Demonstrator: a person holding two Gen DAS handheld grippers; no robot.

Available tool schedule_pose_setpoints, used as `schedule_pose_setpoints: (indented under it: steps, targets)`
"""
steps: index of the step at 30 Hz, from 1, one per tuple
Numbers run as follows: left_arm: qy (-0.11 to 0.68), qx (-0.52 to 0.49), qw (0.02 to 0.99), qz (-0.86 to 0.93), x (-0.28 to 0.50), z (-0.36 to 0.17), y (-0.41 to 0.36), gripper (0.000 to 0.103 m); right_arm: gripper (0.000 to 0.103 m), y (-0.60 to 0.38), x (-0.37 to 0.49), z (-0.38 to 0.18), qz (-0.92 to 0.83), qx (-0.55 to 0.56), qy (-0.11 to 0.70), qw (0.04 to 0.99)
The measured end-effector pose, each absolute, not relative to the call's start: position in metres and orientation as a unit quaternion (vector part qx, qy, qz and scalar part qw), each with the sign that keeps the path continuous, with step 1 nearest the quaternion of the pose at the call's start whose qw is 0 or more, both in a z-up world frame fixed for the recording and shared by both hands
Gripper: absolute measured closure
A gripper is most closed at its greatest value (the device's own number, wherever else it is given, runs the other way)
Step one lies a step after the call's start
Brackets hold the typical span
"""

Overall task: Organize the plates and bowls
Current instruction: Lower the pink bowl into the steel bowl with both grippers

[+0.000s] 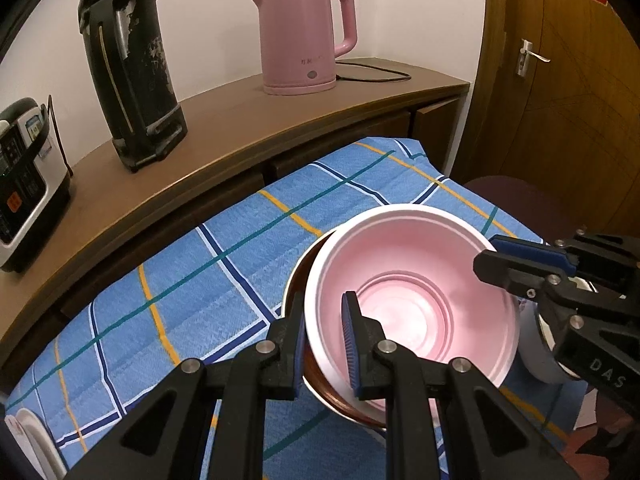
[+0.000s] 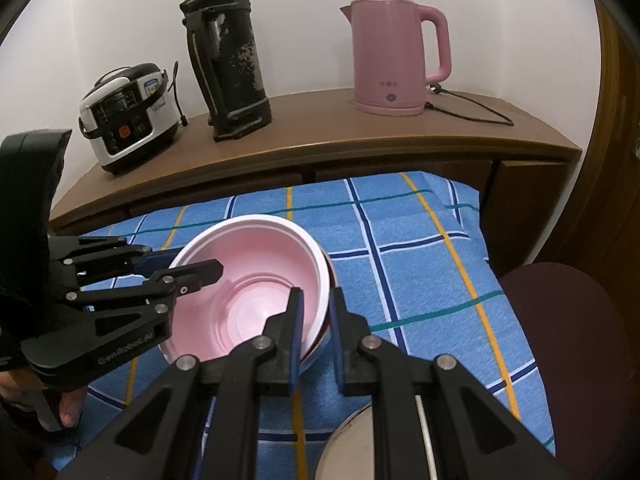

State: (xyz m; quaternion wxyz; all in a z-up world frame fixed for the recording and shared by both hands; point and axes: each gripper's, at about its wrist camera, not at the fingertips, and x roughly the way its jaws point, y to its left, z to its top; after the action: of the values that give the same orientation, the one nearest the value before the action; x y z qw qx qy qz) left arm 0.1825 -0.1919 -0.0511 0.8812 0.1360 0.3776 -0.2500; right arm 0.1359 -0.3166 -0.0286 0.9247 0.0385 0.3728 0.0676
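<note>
**Kid:** Holding the pink bowl [image 1: 412,300] with both grippers, are they?

**Helper:** Yes. The left gripper [image 1: 324,344] is clenched on the near rim, one finger inside and one outside. The right gripper [image 2: 316,332] pinches the rim on the other side the same way.

**Kid:** Where is the bowl?

**Helper:** It sits tilted inside a brown bowl [image 1: 296,280], over the blue checked cloth [image 1: 200,280]. It is not flat in there yet.

**Kid:** So what is the job now?

**Helper:** I think it is nesting the pink bowl into the brown one. To do it well, lower both sides together so the rim goes level. If one side drops first, the bowl can jam or tip.

**Kid:** And then?

**Helper:** Let go only when it rests snug. Open the fingers slowly and lift straight up, so the thin rim does not catch and pull the bowl out.

**Kid:** Anything close by to watch?

**Helper:** A metal dish [image 2: 360,440] lies just beside the right gripper. Stay off it.
</note>
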Motion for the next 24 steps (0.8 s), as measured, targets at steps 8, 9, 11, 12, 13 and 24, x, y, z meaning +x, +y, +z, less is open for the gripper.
schedule_pose_setpoints:
  steps: [8,9,11,12,13,24]
  targets:
    - [0.371,0.14,0.884,-0.249,0.1826,-0.0522,-0.1918,0.084,0.09,-0.3164,0.1354,-0.0286,0.068,0.039,0.374,0.924]
    - [0.371,0.141,0.884,-0.249,0.1826,-0.0523,-0.1922,0.084,0.09,-0.3166,0.1356,-0.0286,0.068,0.039,0.374,0.924]
    - [0.37,0.141,0.884,-0.25,0.1825,-0.0523,-0.1921,0.084,0.09,-0.3171,0.1356,-0.0292,0.068,0.039,0.374,0.924]
    - [0.37,0.141,0.884,-0.249,0.1826,-0.0522,-0.1923,0.084,0.09,-0.317,0.1357,-0.0293,0.068,0.039,0.374,0.924]
    - [0.37,0.142,0.884,-0.249,0.1825,-0.0523,-0.1923,0.084,0.09,-0.3171,0.1357,-0.0294,0.067,0.038,0.374,0.924]
    - [0.365,0.149,0.884,-0.251,0.1812,-0.0524,-0.1941,0.084,0.09,-0.3186,0.1362,-0.0316,0.064,0.032,0.374,0.925]
